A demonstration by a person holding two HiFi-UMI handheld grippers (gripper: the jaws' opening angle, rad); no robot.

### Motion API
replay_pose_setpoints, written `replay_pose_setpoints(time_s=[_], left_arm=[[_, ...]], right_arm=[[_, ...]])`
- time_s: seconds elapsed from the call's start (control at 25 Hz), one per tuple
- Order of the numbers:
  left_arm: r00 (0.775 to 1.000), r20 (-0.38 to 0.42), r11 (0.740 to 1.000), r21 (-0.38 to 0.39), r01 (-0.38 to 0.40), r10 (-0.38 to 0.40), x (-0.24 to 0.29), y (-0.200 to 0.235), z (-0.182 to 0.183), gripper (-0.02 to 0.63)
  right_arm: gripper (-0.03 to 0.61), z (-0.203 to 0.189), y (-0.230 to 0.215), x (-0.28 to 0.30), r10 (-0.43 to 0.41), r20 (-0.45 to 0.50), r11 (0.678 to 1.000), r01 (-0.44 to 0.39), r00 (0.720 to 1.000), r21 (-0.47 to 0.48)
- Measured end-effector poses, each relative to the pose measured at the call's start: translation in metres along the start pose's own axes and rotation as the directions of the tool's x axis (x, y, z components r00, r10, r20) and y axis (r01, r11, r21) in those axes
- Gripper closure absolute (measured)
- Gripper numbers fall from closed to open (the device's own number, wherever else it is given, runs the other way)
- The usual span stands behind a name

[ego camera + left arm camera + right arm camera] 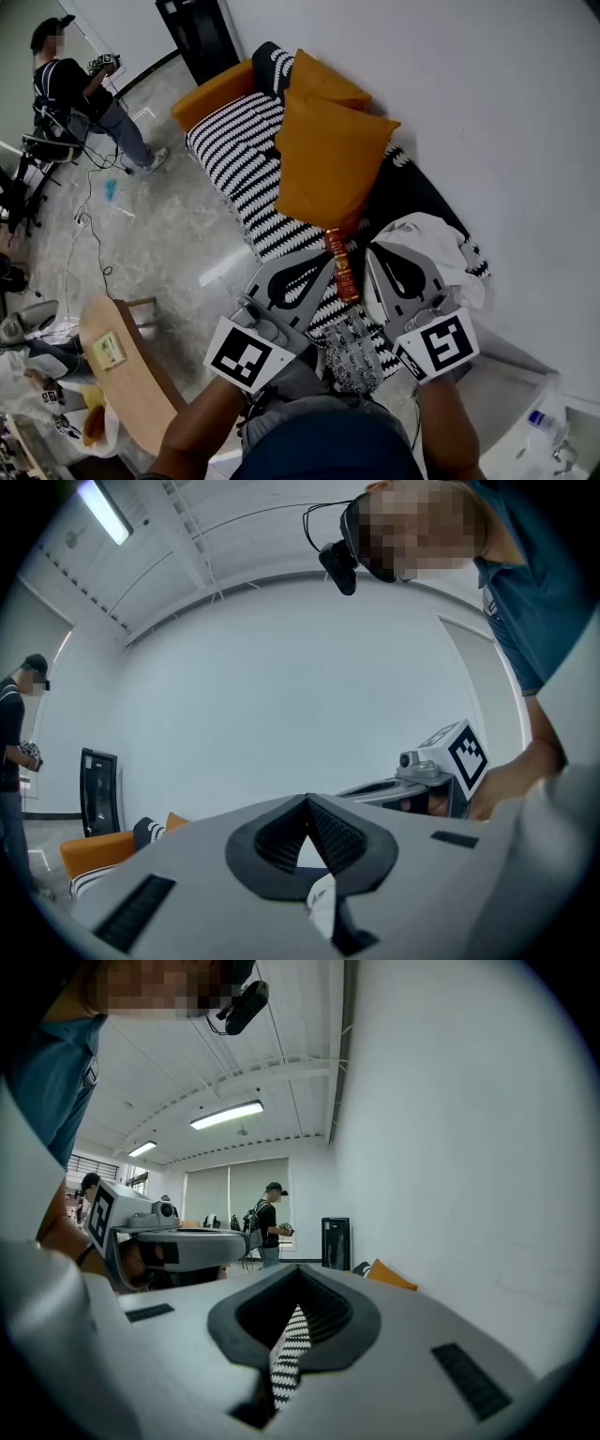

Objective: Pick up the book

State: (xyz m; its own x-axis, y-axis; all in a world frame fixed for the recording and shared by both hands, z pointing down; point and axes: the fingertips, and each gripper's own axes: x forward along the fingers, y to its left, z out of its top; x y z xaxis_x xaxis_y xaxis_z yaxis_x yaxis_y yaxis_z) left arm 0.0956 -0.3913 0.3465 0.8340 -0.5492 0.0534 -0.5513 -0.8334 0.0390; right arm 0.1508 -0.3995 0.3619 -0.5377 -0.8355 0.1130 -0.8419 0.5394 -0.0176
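Item: book (342,267). Slim, with a red spine and gold print, shown edge-on. It lies on the seat of the black-and-white striped sofa (234,164), its far end at the lower corner of the large orange cushion (328,159).
Handling (judged): light; stiff across the covers but thin; the jacket is possibly slick. Best pinched across its thickness near mid-length, since the soft seat will give beneath it.
Left hand-held gripper (323,264): just left of the book, jaws together, holding nothing.
Right hand-held gripper (371,253): just right of the book, jaws together and empty, striped fabric showing past them.
Adjacent: crumpled white cloth (427,239) on the sofa to the right.
Background: a standing person (75,89) on the pale floor
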Motion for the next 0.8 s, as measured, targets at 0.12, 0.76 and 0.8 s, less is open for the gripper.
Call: replay_pose_setpoints(time_s=[0.12,0.76,0.8], left_arm=[[1.0,-0.024,1.0,-0.021,0.007,-0.008,0.006,0.008,-0.013,0.611],[0.99,-0.137,0.989,-0.148,0.011,-0.031,0.035,0.052,-0.09,0.611],[0.989,-0.141,0.988,-0.153,0.013,-0.034,0.038,0.054,-0.095,0.611]], right_arm=[[0.566,-0.02,-0.008,0.014,-0.006,-0.032,1.0,0.007,0.999,0.027],[0.494,-0.17,-0.058,0.091,0.0,-0.299,0.981,0.059,0.954,0.187],[0.486,-0.182,-0.061,0.095,0.003,-0.314,0.978,0.063,0.949,0.199]])
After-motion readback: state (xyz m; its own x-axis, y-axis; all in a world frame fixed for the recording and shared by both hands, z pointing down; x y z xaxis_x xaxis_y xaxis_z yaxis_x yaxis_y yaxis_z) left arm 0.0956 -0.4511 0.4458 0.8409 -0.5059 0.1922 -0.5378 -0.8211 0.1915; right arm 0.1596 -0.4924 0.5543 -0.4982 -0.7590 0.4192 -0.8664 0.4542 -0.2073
